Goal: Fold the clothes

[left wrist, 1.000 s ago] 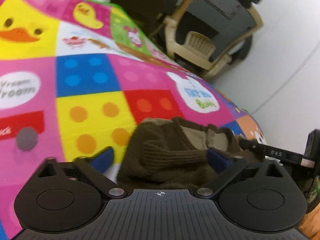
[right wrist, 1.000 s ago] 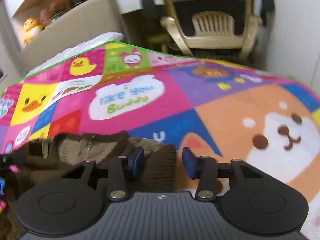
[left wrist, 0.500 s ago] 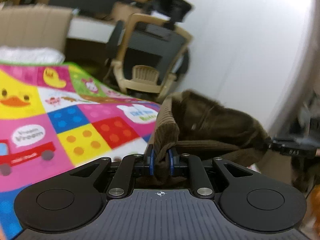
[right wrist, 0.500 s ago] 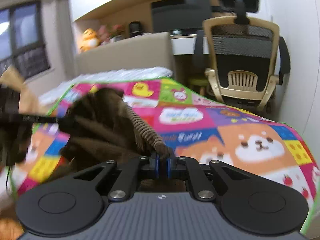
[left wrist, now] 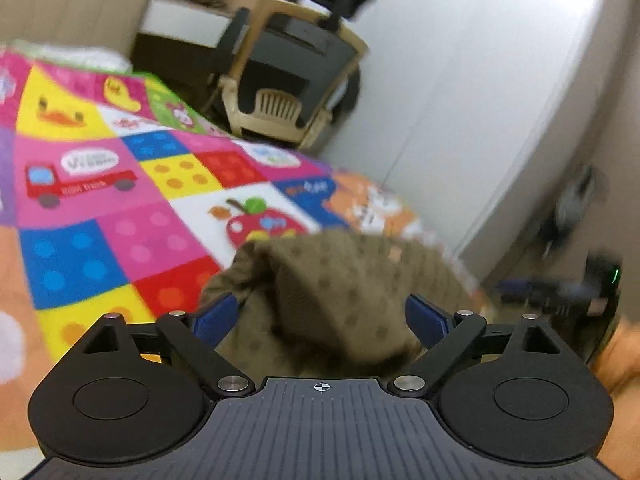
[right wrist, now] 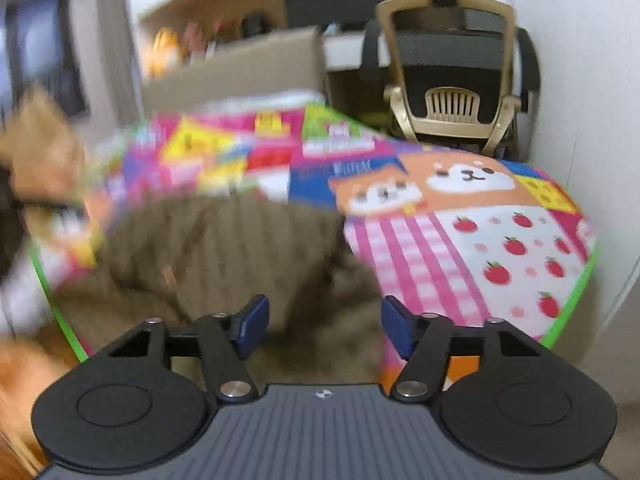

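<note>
A bright patchwork play mat [left wrist: 120, 208] is filling most of both views, serving as the soft flat surface for the folding. Beyond it, toward twelve o'clock in the right wrist view, an office chair [right wrist: 452, 80] is standing against the wall, well apart from the work. The brown knitted sweater [left wrist: 340, 292] is lying on the mat at its near edge, bunched into a loose heap rather than spread flat; in the right wrist view it [right wrist: 224, 248] is sprawling from nine toward six o'clock. The left gripper [left wrist: 320, 318] is hovering with its blue pads spread wide on either side of the heap, clamping nothing. The right gripper [right wrist: 324, 326] is likewise standing parted over the sweater's nearer edge, empty. Judging by this, the garment is probably waiting to be straightened before any fold; both views are motion-blurred.
</note>
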A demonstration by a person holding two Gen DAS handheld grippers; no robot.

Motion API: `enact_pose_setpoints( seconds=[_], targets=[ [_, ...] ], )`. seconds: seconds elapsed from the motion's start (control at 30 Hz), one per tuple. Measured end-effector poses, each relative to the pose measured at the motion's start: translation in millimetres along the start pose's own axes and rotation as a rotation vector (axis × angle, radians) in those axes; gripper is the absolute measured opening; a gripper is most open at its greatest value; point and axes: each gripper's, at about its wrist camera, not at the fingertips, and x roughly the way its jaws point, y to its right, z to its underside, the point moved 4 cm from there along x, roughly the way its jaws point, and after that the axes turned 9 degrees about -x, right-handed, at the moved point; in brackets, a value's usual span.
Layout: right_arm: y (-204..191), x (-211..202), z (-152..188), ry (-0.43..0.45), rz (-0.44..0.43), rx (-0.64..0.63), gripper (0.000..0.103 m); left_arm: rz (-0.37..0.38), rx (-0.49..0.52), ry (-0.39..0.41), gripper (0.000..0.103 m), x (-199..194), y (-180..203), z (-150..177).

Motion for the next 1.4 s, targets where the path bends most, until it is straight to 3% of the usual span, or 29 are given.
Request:
enact_pose_setpoints(
  seconds=[0.07,0.17,0.3,0.43,0.63,0.73,0.83,0.97,1.17,1.3,1.4],
  targets=[
    [9.9,11.7,-14.3,0.033,-0.042,0.117,0.066,0.046,-0.091,-0.042,0.095,24.9,0.9,-7.0],
    [19.6,54.2,-26.8,-0.001,-0.079,0.204,0.067,0.061,-0.169,-0.119,0.095,67.3,-3.1,-12.3],
    [12.8,117.2,-31.4,-0.093,-0.132,0.182,0.067,0.018,-0.241,-0.176,0.096,115.8,-22.7,-23.6],
    [-6.4,160.1,-43.6,-0.091,-0.141,0.064,0.062,-0.011,-0.245,-0.18,0.095,145.0,-38.6,-40.1],
    [13.1,208.0,-87.3,-0.027,-0.097,0.074,0.051,-0.09,-0.171,-0.055,0.091,171.5,-46.6,-100.7],
    [24.1,228.5,-112.0,0.013,-0.031,0.052,0.05,-0.126,-0.123,0.04,0.091,181.0,-48.2,-135.6],
    [32.4,235.7,-122.1,0.025,0.076,0.024,0.05,-0.196,-0.071,0.065,0.093,175.9,-51.4,-140.7],
    [19.7,209.2,-108.5,0.023,0.16,-0.108,0.05,-0.303,0.005,0.063,0.094,141.0,-57.7,-119.5],
    [-57.7,143.3,-55.5,-0.02,0.056,-0.455,0.05,-0.434,0.323,0.03,0.096,90.5,-30.6,-58.0],
    [-97.2,120.0,-18.3,-0.091,-0.045,-0.567,0.05,-0.416,0.342,0.008,0.097,69.3,-19.9,-20.3],
    [-116.0,123.0,3.9,-0.114,-0.014,-0.691,0.049,-0.418,0.322,-0.011,0.097,62.2,-21.5,-2.8]
  ],
)
